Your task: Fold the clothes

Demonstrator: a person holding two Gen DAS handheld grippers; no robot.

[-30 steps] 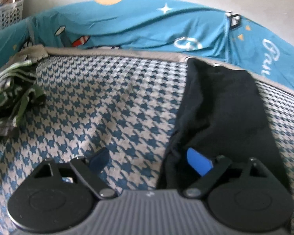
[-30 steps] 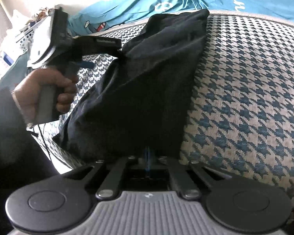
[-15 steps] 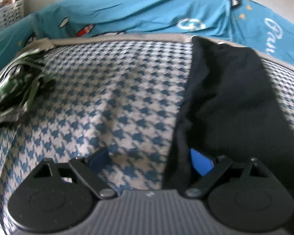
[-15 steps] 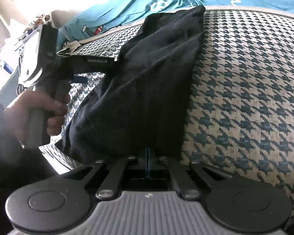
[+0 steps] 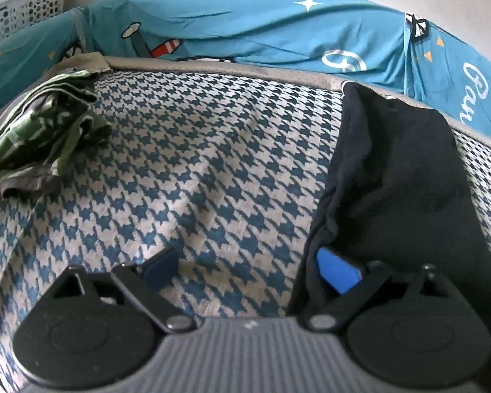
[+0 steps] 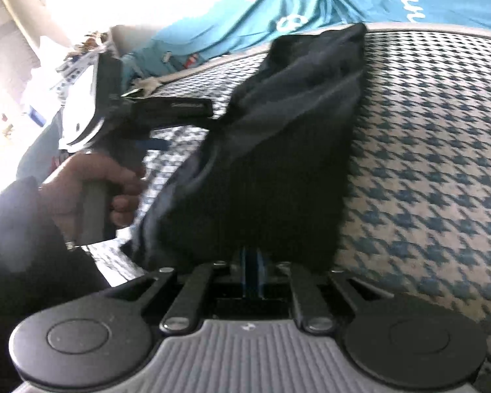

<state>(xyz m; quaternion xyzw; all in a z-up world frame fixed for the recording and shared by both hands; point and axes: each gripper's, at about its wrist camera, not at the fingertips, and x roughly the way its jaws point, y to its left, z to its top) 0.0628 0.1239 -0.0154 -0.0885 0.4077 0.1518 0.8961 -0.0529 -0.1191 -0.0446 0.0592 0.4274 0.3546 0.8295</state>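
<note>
Black garment [image 6: 278, 150] looks soft, light and floppy, best held at its edges: right gripper [image 6: 252, 262] pinches its near hem though its jaws are opening, left gripper [image 5: 248, 268] gapes wide beside it.

Two fisheye views, each looking forward and down along a handheld gripper, close over a houndstooth surface [image 5: 193, 163]. The right view faces leftward, somewhat blurred, catching the left gripper [image 6: 167, 121]. Both share the dark garment [image 5: 402, 177] and teal bedding [image 5: 262, 26] behind.
</note>
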